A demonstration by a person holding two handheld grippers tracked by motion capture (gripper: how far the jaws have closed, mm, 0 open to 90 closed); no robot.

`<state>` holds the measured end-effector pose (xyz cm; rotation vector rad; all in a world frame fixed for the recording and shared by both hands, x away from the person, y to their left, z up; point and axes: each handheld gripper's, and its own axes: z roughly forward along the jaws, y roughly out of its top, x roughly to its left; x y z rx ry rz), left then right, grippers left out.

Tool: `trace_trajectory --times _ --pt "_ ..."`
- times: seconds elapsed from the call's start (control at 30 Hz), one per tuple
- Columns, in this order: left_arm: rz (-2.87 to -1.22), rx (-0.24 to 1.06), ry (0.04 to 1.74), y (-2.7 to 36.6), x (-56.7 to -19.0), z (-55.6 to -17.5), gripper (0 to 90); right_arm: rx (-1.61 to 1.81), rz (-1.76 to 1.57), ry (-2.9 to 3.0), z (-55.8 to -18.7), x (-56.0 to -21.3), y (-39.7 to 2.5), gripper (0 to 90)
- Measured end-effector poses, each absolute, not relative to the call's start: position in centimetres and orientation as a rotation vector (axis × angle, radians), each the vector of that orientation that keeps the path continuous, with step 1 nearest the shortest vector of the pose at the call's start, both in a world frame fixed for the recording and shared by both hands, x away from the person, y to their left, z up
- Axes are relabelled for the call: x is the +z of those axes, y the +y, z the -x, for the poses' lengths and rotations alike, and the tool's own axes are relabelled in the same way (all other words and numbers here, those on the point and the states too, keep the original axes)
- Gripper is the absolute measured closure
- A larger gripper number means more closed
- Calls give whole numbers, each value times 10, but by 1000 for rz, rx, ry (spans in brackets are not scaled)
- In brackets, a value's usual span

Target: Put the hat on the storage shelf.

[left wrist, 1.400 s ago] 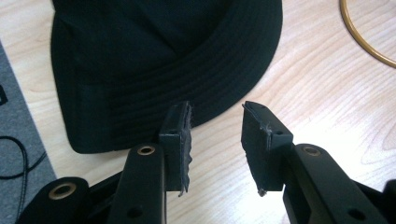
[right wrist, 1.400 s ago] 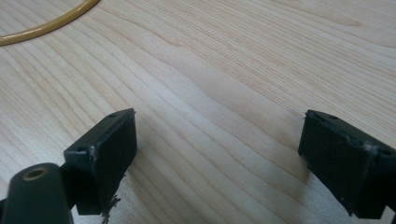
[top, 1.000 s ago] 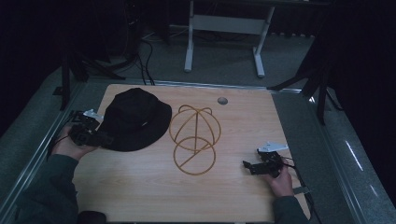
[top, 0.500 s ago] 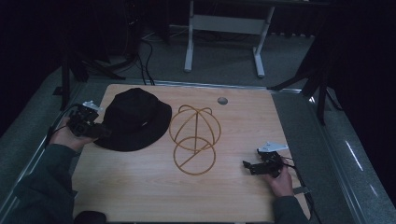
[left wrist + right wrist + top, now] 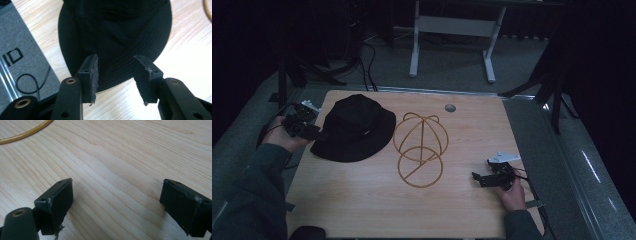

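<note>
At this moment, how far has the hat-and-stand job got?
Nothing looks done yet: the black hat lies flat on the table, beside the wire hat stand, not on it. In hand: the left tool is open with its jaws at the hat's brim. The right tool is open over bare wood. Probably left: gripping, lifting and placing the hat.

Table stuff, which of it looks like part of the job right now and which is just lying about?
Likely in play:
black bucket hat, with the left hand-held gripper open at its brim
wire hat stand next to it
right hand-held gripper, open over bare table

Just lying about:
small grey round thing near the far edge
white frame legs on the floor beyond
</note>
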<state>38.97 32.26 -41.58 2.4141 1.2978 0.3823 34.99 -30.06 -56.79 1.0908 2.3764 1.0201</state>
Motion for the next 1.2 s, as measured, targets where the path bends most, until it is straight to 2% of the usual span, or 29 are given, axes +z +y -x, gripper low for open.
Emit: trace_trajectory --times 0.57,1.2 --pt "-2486 387 1337 314 -420 -427 507 1020 -1091 2377 -350 -568 -301 114" --pt "-2666 273 1325 299 -445 -464 593 1020 -1091 2376 -350 -568 -301 114"
